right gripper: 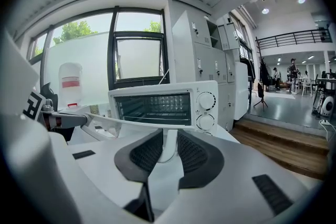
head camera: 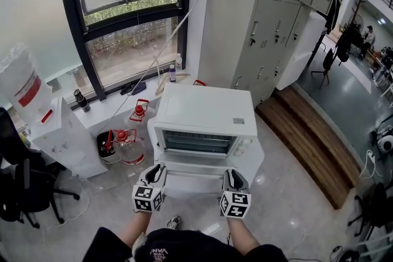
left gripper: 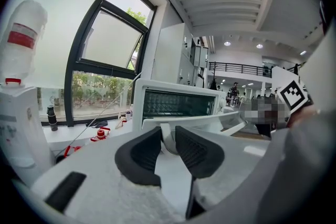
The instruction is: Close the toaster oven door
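Observation:
A white toaster oven (head camera: 206, 110) stands in front of me with its door (head camera: 195, 180) hanging open and tilted toward me. The oven's wire rack shows through the opening (right gripper: 155, 107), and two knobs (right gripper: 206, 101) sit on its right side. My left gripper (head camera: 155, 176) is shut on the left end of the door handle (left gripper: 167, 140). My right gripper (head camera: 233, 178) is shut on the right end of the handle (right gripper: 168, 139). In each gripper view a white handle post sits pinched between the black pads, and the handle bar (right gripper: 131, 123) runs across between the two grippers.
A water dispenser (head camera: 37, 113) and a black office chair (head camera: 18, 187) stand at the left. Red-capped water jugs (head camera: 126, 144) sit left of the oven, under the window (head camera: 132, 15). Grey lockers (head camera: 276, 27) and a wooden step (head camera: 313, 144) are on the right.

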### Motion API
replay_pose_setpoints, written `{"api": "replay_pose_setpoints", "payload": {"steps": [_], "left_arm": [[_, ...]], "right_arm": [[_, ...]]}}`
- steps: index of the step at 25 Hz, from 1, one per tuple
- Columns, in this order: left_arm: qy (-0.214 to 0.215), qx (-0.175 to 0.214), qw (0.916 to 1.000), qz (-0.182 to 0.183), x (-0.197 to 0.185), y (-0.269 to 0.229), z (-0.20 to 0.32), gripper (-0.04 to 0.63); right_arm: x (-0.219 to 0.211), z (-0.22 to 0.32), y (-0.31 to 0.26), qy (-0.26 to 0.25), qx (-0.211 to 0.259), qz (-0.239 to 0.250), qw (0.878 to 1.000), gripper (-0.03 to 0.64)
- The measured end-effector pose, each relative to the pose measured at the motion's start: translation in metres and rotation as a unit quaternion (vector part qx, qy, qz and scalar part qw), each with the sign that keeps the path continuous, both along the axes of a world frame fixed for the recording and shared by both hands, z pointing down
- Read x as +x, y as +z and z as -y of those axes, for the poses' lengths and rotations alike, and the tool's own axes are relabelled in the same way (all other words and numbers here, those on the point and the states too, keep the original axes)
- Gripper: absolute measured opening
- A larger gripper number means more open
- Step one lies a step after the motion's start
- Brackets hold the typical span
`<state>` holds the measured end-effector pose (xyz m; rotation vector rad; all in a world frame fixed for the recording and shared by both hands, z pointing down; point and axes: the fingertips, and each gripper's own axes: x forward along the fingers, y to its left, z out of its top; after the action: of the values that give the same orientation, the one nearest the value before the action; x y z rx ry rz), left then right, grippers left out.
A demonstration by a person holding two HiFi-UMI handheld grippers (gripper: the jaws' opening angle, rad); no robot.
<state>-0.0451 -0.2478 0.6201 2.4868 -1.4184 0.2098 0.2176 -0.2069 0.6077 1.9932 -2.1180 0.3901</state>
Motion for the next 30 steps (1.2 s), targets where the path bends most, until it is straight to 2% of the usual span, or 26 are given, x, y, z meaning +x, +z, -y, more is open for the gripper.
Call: {"api": "replay_pose_setpoints", "payload": {"steps": [9, 30], "left_arm": [[0.000, 0.009, 1.0000, -0.004, 0.002, -0.015, 0.017, 0.097], [-0.004, 0.026, 0.9994, -0.025, 0.007, -0.040, 0.055, 0.095]], "right_arm": [[0.003, 0.017, -0.013, 0.006, 0.020, -0.008, 1.000, 0.064], [0.008, 0.056, -0.039, 0.002, 0.043, -0.027, 0.999, 0.063]]}}
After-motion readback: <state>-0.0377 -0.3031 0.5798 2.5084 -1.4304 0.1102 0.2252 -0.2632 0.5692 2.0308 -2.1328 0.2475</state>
